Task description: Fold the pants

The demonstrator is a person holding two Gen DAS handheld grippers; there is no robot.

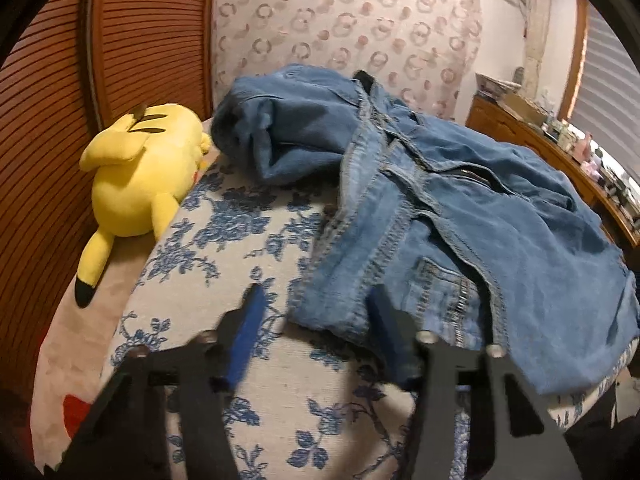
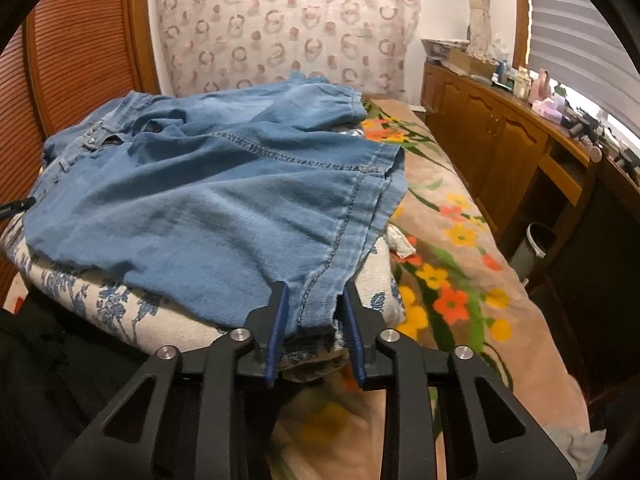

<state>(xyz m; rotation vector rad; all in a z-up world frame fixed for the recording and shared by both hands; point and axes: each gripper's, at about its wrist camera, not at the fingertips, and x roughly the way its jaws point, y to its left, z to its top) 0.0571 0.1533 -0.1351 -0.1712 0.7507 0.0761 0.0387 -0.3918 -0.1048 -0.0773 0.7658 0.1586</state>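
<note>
Blue denim pants (image 1: 460,208) lie crumpled on a white cover with blue flowers (image 1: 240,248). In the left wrist view my left gripper (image 1: 316,312) stands open at the near corner of the waistband. Its left finger (image 1: 250,320) is over bare cover and its right finger (image 1: 384,320) lies against the denim. In the right wrist view the pants (image 2: 200,200) spread across the cover (image 2: 100,300). My right gripper (image 2: 314,300) has its blue pads close on either side of the near hem corner. The cloth sits between them and does not look pinched.
A yellow plush toy (image 1: 148,168) lies at the cover's far left beside a slatted wooden door (image 1: 40,120). A pink flowered blanket (image 2: 460,280) covers the bed to the right. Wooden cabinets (image 2: 500,140) with clutter on top and a small bin (image 2: 536,244) line the right side.
</note>
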